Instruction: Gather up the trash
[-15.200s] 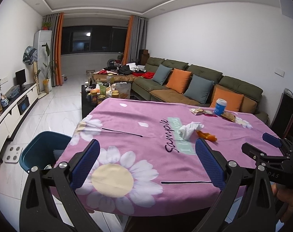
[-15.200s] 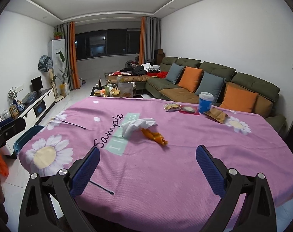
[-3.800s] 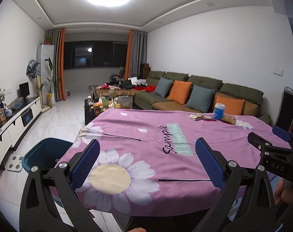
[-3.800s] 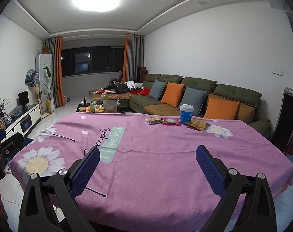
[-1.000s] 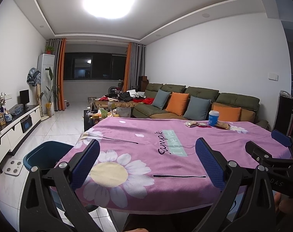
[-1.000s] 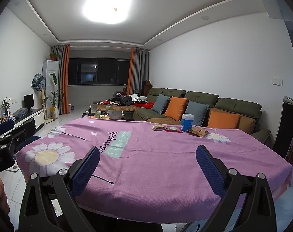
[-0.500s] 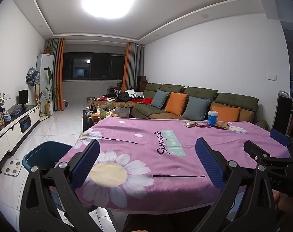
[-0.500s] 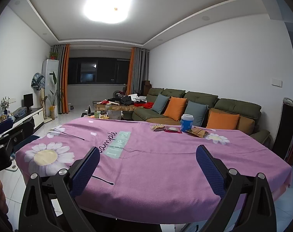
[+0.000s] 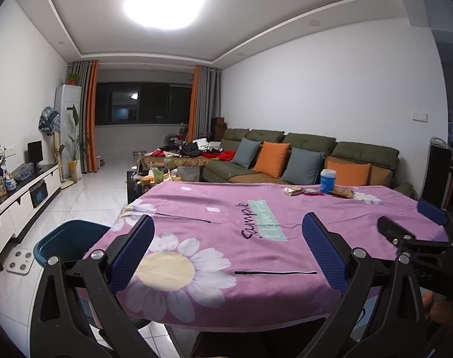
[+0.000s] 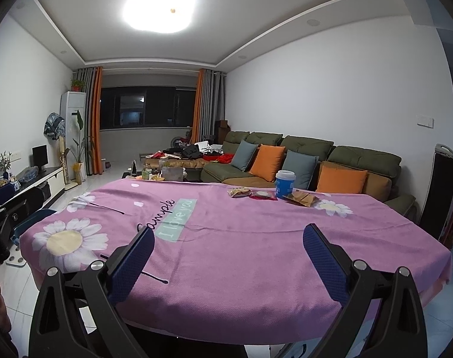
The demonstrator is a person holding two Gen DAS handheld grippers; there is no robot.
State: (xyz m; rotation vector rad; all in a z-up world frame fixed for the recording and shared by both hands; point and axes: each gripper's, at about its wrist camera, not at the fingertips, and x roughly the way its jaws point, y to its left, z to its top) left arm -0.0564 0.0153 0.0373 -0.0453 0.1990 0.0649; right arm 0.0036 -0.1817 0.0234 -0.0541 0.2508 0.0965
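Both grippers are open and empty, held back from the near edge of the table with the pink daisy cloth (image 9: 214,208). My left gripper (image 9: 226,247) is over the near left part. My right gripper (image 10: 227,256) is over the near middle. Snack wrappers (image 10: 239,192) (image 10: 301,199) and a red packet (image 10: 263,195) lie at the far side by a blue cup with a white lid (image 10: 284,184); they also show in the left wrist view (image 9: 293,190), with the cup (image 9: 328,180). A dark teal bin (image 9: 66,243) stands on the floor left of the table.
A green sofa (image 10: 310,161) with orange and grey cushions runs along the right wall. A cluttered coffee table (image 9: 163,176) is beyond the table. A white TV cabinet (image 9: 20,197) lines the left wall. A scale (image 9: 18,264) lies on the floor.
Both grippers have pulled back and tilted up slightly over the last second. Since 15 seconds ago the white tissue and orange peel are gone from the cloth.
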